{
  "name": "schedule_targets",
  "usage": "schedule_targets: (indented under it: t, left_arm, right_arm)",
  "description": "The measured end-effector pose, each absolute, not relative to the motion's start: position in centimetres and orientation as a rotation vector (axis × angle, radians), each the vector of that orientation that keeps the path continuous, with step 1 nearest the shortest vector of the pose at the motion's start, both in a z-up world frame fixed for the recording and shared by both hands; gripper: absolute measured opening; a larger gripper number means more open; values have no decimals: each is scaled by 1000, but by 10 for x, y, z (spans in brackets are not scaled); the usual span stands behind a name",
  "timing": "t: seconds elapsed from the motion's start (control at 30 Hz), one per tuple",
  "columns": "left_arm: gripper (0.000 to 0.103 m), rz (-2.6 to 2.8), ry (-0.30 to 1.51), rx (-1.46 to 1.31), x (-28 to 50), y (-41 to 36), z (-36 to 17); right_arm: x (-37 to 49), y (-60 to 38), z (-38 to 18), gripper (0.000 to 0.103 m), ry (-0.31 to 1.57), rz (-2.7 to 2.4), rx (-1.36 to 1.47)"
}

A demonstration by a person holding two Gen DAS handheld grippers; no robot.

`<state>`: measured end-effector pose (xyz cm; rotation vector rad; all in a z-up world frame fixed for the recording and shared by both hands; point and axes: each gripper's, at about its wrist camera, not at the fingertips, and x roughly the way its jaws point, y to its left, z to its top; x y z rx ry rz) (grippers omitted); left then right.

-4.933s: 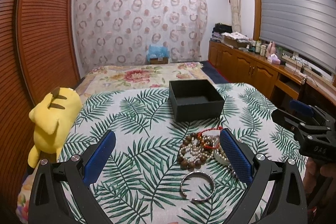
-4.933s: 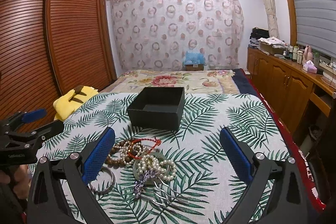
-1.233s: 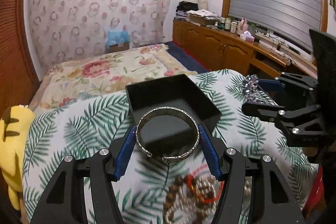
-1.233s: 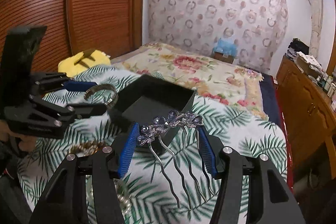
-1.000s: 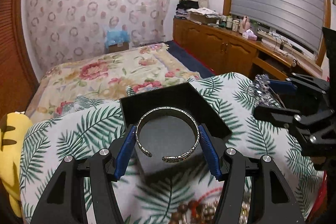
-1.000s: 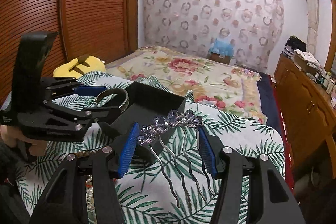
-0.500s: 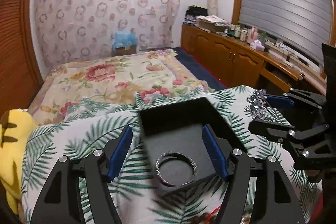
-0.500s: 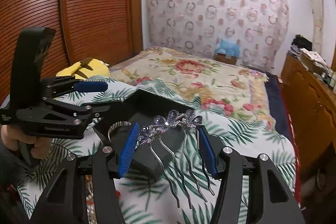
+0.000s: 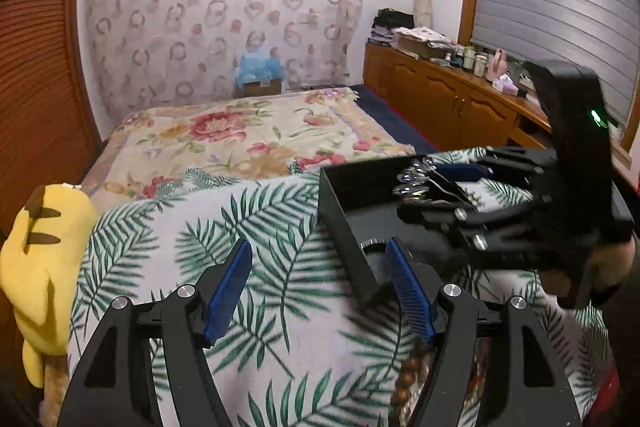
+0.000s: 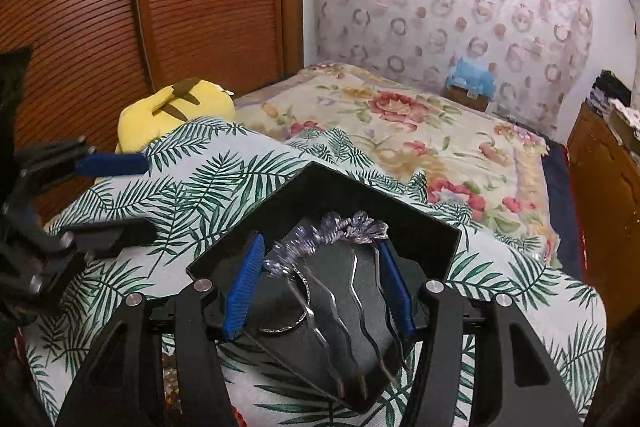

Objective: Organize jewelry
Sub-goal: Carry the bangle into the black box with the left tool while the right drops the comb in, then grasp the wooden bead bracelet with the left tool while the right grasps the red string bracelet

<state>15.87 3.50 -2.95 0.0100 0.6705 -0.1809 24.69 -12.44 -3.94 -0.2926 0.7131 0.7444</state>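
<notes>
The hair comb (image 10: pixel 340 239), a silver piece with a crest of pale purple crystals and 4 wavy prongs, sits clamped crosswise between the 2 blue pads of the right gripper (image 10: pixel 320 275), its jaws narrowed onto the comb's crest. The prongs trail back toward the camera, and the crest hangs directly over the open black box (image 10: pixel 400 223). Below the comb, on the box's dark floor, lies the silver bangle (image 10: pixel 286 323), partly hidden by the prongs.

From the left wrist view, the comb (image 9: pixel 414 179) shows as a glinting cluster over the box (image 9: pixel 344 211), held by the right gripper (image 9: pixel 440 187) that reaches in from the right. A sliver of the bangle (image 9: pixel 370 244) peeks above the box's near wall.

The left gripper (image 9: pixel 320 287) stands with its jaws wide apart and nothing between them, just beside the box's near left corner, above the palm-leaf cloth (image 9: pixel 248 219). A string of brown beads (image 9: pixel 404 387) lies on the cloth behind its right finger, blurred. A yellow plush toy (image 9: pixel 44 259) rests at the cloth's left edge.
</notes>
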Motion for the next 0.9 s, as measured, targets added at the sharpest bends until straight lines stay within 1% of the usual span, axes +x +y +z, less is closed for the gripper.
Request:
schedule_targets:
  t: [0.03,0.07,0.2,0.37,0.5,0.53,0.6,0.63,0.7,0.8,0.9]
  left_arm:
    - [66,-185,675,6,156,35,-32]
    - [66,-189,681,2,154,35,-33]
    - [66,-199,705,-1,142,33,-44]
    - [66,-219,728,-13,123,31,-54]
    - [66,-230,742,-15,111,27,-60]
    - [67,-232,746,-17,111,26,-60]
    - [66,-238,754,-21,105,24,-63]
    - [66,-240,756,-21,102,23,-64]
    - [66,-244,763,-20,98,19,-65]
    - [67,-251,780,-22,93,17,-70]
    - [66,-254,790,-27,88,14,-74]
  right_arm:
    - [248,-126,-39,64,715,741,-282]
    - [248,-127,-39,70,716,739,-273]
    - [244,-134,-37,71,716,717,-275]
    - [212,-155,-32,71,687,720,-246]
    - [181,-171,-32,60,652,714,-246]
    - [174,-174,-33,60,653,715,-242]
    - [165,-178,-37,55,667,727,-234]
    - [161,-180,-39,54,670,729,-235]
    - [156,-182,-46,49,696,740,-233]
    - [153,-184,-55,46,734,738,-231]
    - [154,-184,-63,45,773,749,-217]
